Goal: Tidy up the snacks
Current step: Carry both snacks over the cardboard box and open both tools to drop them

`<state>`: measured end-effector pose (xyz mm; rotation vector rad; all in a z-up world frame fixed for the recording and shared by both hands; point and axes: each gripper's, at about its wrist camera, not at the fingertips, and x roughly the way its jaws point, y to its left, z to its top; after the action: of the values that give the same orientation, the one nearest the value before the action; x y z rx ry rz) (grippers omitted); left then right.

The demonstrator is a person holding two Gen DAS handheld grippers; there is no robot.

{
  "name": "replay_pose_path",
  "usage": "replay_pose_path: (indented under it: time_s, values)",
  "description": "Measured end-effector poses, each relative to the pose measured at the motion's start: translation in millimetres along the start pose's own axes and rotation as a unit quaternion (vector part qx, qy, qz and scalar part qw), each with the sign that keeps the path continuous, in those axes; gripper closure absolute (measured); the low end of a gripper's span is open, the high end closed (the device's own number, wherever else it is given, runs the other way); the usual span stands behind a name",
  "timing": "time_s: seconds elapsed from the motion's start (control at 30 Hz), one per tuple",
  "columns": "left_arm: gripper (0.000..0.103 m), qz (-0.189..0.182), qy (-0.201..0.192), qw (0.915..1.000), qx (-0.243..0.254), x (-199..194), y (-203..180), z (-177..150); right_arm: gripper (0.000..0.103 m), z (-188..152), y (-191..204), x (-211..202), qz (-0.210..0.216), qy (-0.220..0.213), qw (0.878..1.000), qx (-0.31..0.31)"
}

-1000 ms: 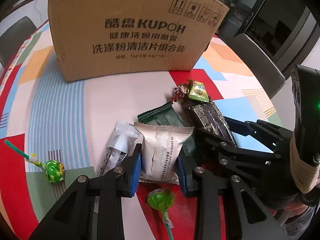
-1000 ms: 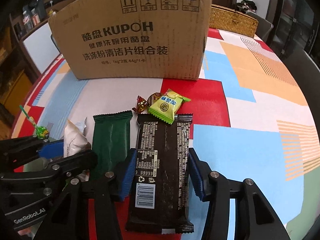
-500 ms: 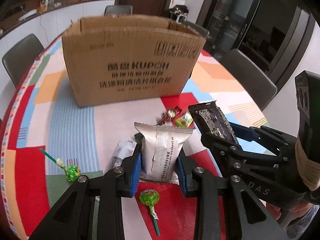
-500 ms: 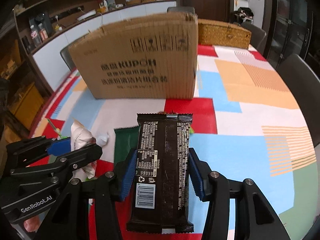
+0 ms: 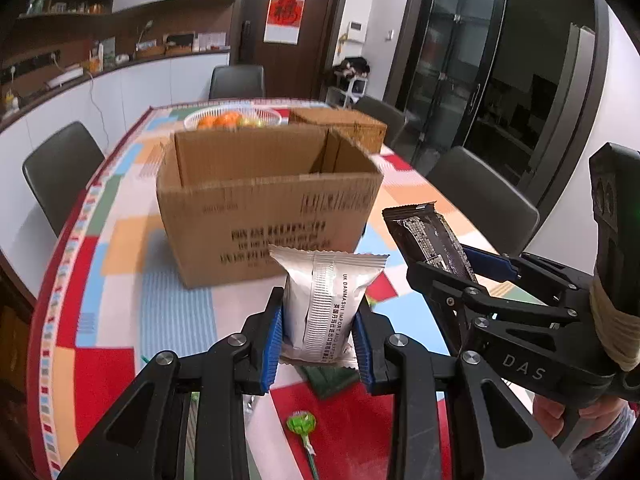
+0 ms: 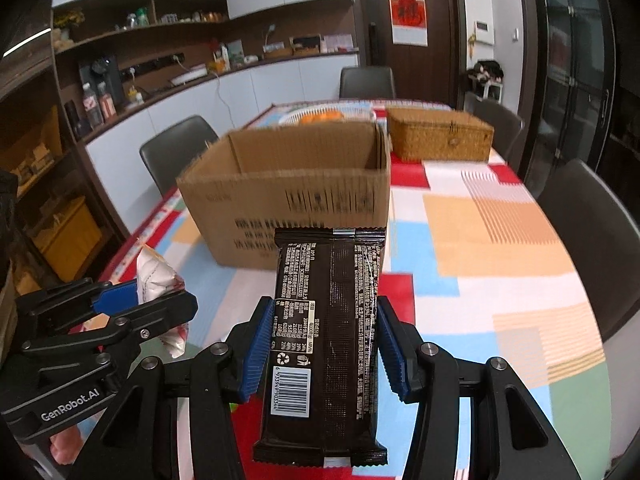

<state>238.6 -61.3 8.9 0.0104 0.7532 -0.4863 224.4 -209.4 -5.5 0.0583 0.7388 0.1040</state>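
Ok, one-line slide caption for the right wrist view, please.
Right gripper clamps a dark snack bar above the patterned table, facing the open cardboard box; left gripper holds a silver packet.

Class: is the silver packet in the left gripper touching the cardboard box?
Apart. In the right wrist view the silver packet, held in the left gripper, hangs left of the box, with tablecloth showing between them.

I see a wicker box [image 6: 440, 139] on the patchwork tablecloth [image 6: 488, 240], and just beside it a white basket [image 5: 232, 117] of oranges. Dark chairs [image 5: 60, 168] ring the table. Behind stand a brown door [image 6: 408, 24] with a red poster [image 6: 409, 12], a cluttered counter [image 6: 240, 66] and glass cabinets [image 5: 472, 68].
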Motion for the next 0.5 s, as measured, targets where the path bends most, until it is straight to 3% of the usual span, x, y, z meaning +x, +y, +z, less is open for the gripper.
replay_pose_path:
  time_s: [0.5]
  values:
    - [0.071,0.03,-0.063,0.9975,0.001,-19,18,65,0.052,64,9,-11,0.012,-0.067,0.998,-0.016]
